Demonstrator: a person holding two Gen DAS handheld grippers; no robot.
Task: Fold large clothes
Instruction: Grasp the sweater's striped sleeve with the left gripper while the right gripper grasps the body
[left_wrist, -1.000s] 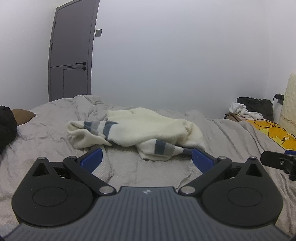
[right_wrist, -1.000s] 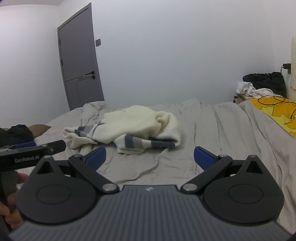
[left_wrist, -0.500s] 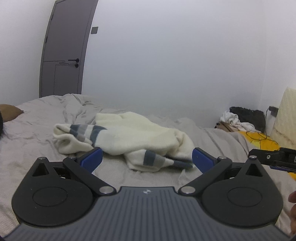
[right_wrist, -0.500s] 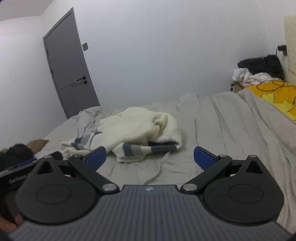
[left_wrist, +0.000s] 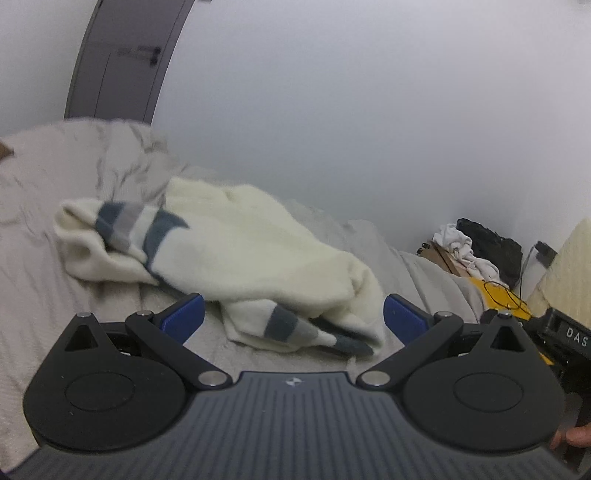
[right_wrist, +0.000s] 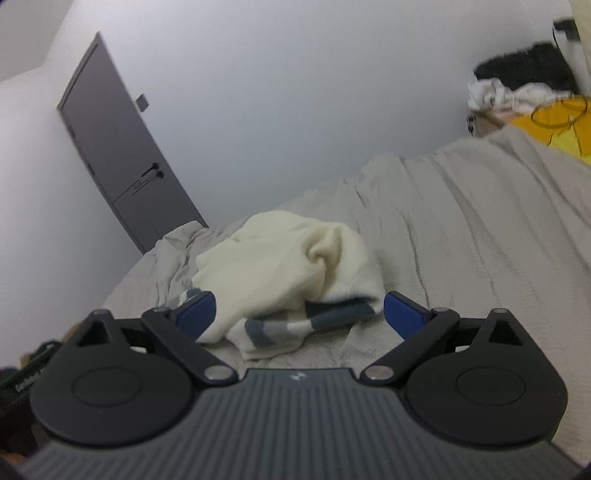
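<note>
A cream sweater (left_wrist: 251, 251) with grey-blue striped cuffs lies crumpled on the grey bed sheet (left_wrist: 37, 288). My left gripper (left_wrist: 293, 317) stands open just short of its near edge, a striped cuff showing between the blue fingers (left_wrist: 184, 317). In the right wrist view the same sweater (right_wrist: 288, 266) lies ahead, and my right gripper (right_wrist: 299, 312) frames its striped hem. Its jaws are wide and closing slightly, the pads apart from the cloth. The right tool's body (left_wrist: 565, 332) shows at the left view's right edge.
A grey door (right_wrist: 122, 162) stands in the white wall at back left. At the bed's right end are a yellow cloth (right_wrist: 561, 125) with a cable, white clothes (left_wrist: 465, 254) and a black bag (left_wrist: 491, 247). The bed sheet (right_wrist: 480, 236) stretches bare to the right of the sweater.
Both grippers have moved forward toward the sweater and rolled, tilting each view. The sweater now looks larger and sits between each pair of fingers. The sweater itself has not moved.
</note>
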